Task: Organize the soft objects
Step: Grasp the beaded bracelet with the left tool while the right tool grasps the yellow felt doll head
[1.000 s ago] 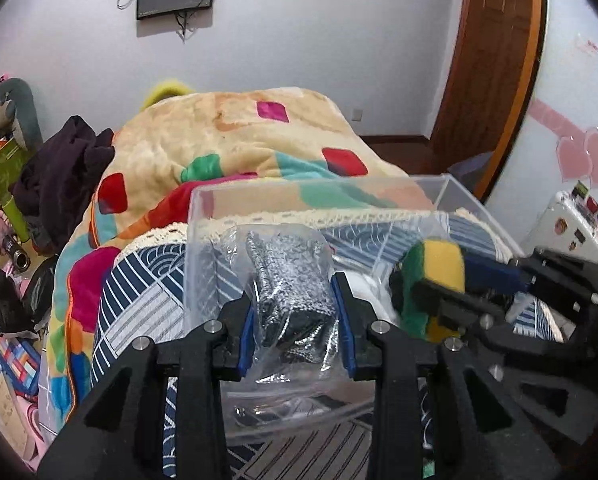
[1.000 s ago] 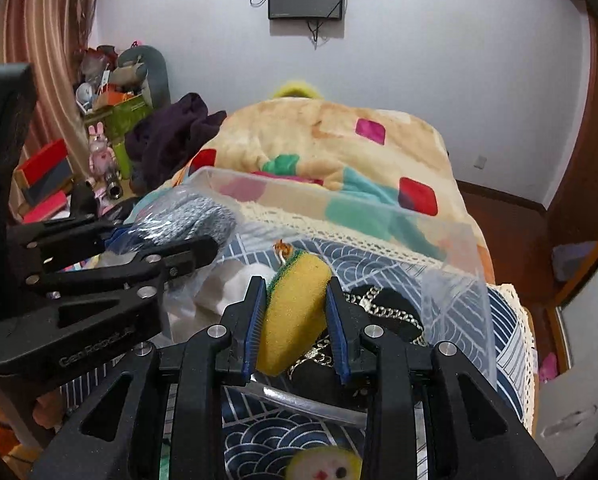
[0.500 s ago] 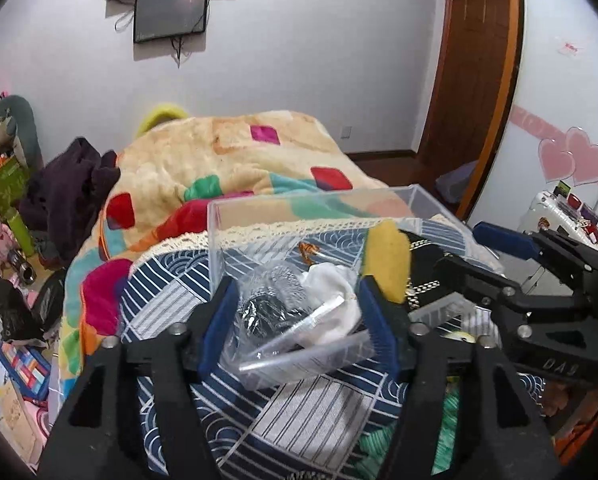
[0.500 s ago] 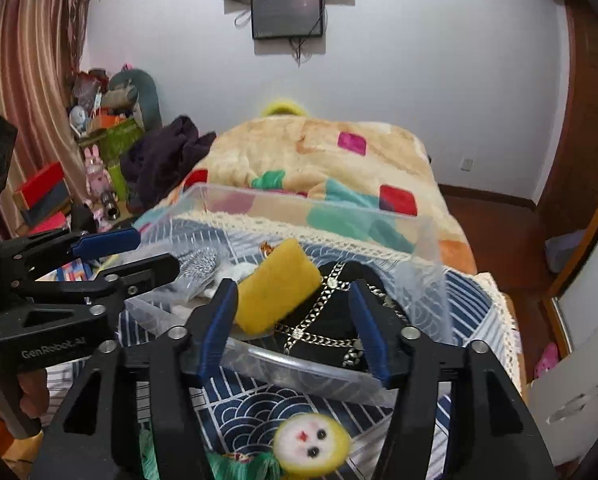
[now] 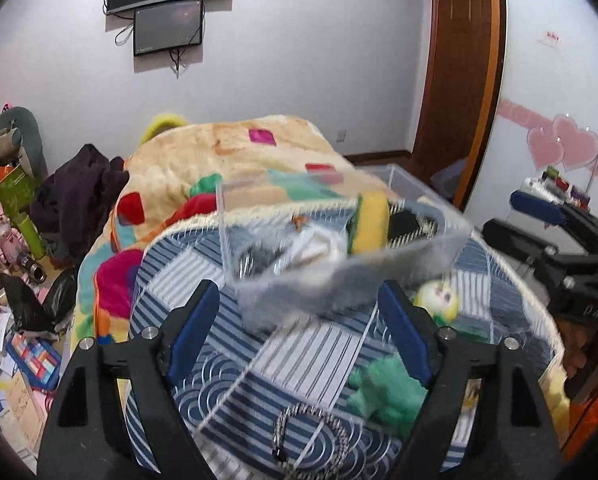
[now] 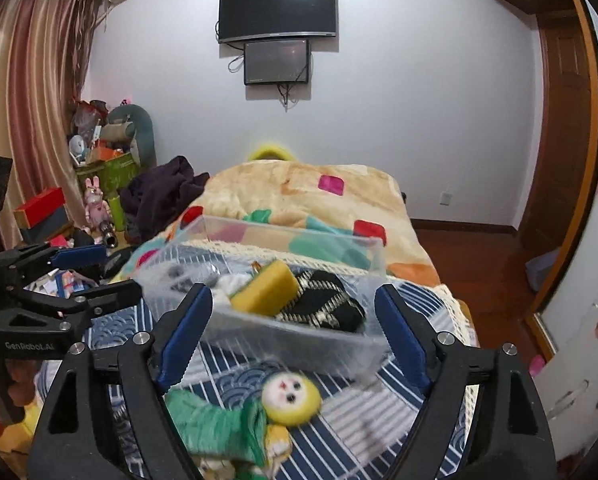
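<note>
A clear plastic bin (image 5: 339, 276) (image 6: 299, 332) stands on a round table with a blue patterned cloth (image 5: 299, 360). In it lie a yellow sponge (image 5: 369, 222) (image 6: 265, 294), a bagged grey scrubber (image 5: 255, 262), a white cloth and a black chain-trimmed item (image 6: 323, 304). A green doll with a yellow face (image 6: 289, 394) (image 5: 435, 300) lies on the cloth in front of the bin. A bead chain (image 5: 311, 436) lies nearer. My left gripper (image 5: 299, 328) is open and empty. My right gripper (image 6: 289, 332) is open and empty.
A bed with a colourful blanket (image 6: 299, 192) lies behind the table. Dark clothes (image 5: 79, 192) and cluttered boxes (image 6: 43, 208) are at the left. A wooden door (image 6: 567, 120) is at the right. Each gripper shows at the edge of the other's view.
Both grippers opened, dropping the bagged scrubber and the sponge into the bin, then pulled back and up from it. The doll and chain have come into view.
</note>
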